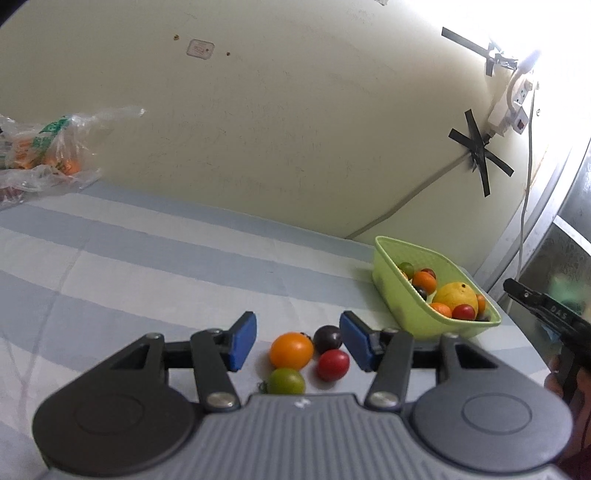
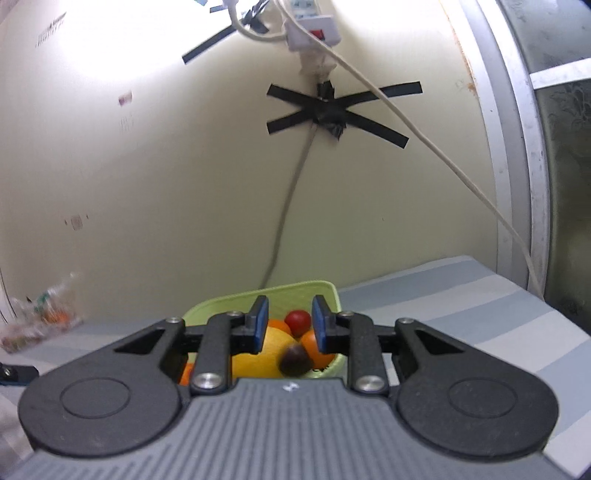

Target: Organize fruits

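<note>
While the left gripper [image 1: 298, 341] hung low over the striped cloth [image 1: 147, 266], its blue pads [image 1: 242, 341] stood wide apart and held nothing. Four small fruits lay on the cloth in the gap between them: nearest the camera a green tomato [image 1: 286, 381], beside it a red tomato [image 1: 333, 364], then an orange tomato [image 1: 291, 350], and just behind those a dark purple fruit [image 1: 328, 338] close to the right-hand pad. None of them touched either pad.

Further off to the right sat the light green basket [image 1: 391, 266], tilted in this view, with a large yellow fruit [image 1: 457, 295] and several small orange, red, green and dark fruits piled inside. The right gripper [image 1: 543, 306] showed at the frame's right edge, near the basket. Far to the left, a clear plastic bag [image 1: 48, 147] with orange contents lay against the wall [image 1: 277, 110].

From the right wrist view, the right gripper [image 2: 290, 324] hovered just above the basket [image 2: 325, 290], its fingers parted by a moderate gap and gripping nothing. Below them a dark fruit [image 2: 294, 361] appeared blurred, seemingly resting on or falling onto the yellow fruit [image 2: 255, 360]; which could not be told. A red tomato [image 2: 297, 320] and orange fruits [image 2: 312, 343] lay behind it. Beyond, black tape [image 2: 338, 110] crossed on the wall, holding a pale cable [image 2: 291, 192] under a white power strip [image 2: 314, 26].
</note>
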The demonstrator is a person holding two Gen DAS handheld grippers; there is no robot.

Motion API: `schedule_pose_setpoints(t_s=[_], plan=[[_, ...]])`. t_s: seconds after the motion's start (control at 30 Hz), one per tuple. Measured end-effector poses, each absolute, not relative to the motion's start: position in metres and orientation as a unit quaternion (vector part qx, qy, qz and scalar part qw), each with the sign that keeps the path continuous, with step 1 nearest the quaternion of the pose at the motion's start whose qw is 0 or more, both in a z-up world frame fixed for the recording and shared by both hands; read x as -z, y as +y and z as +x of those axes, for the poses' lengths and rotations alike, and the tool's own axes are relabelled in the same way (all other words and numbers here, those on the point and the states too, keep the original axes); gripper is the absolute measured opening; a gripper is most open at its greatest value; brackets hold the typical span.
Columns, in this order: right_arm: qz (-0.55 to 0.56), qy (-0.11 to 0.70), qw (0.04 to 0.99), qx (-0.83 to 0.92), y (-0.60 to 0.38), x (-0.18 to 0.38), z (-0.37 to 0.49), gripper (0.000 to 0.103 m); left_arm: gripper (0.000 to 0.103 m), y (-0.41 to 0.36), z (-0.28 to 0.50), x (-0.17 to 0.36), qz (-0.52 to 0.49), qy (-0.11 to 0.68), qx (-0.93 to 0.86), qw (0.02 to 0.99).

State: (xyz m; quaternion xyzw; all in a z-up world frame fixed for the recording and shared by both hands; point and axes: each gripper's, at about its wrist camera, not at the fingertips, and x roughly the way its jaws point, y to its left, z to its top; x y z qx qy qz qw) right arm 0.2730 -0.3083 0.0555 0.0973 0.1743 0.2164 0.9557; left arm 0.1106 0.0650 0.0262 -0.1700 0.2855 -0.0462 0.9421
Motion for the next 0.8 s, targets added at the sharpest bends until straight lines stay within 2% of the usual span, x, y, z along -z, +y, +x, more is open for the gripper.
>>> schedule_pose_setpoints(t_s=[0.23, 0.47, 0.6, 0.7, 0.8], plan=[[0.076, 0.183, 0.922, -0.334, -0.267, -0.07, 0.242, 0.03, 0.052, 0.058, 0.088, -0.016, -0.116, 0.297, 0.064, 0.946], [-0.03, 0.255, 0.861, -0.44, -0.175, -0.049, 0.222, 0.03, 0.051, 0.037, 0.095, 0.001, -0.048, 0.323, 0.058, 0.943], [-0.036, 0.287, 0.844, -0.453, -0.149, -0.042, 0.226, 0.031, 0.051, 0.037, 0.099, 0.003, -0.045, 0.318, 0.062, 0.945], [-0.036, 0.307, 0.836, -0.453, -0.139, -0.036, 0.229, 0.031, 0.05, 0.035, 0.099, 0.007, -0.032, 0.319, 0.061, 0.945], [-0.035, 0.326, 0.831, -0.449, -0.137, -0.029, 0.232, 0.031, 0.043, 0.032, 0.098, 0.01, -0.015, 0.317, 0.054, 0.947]])
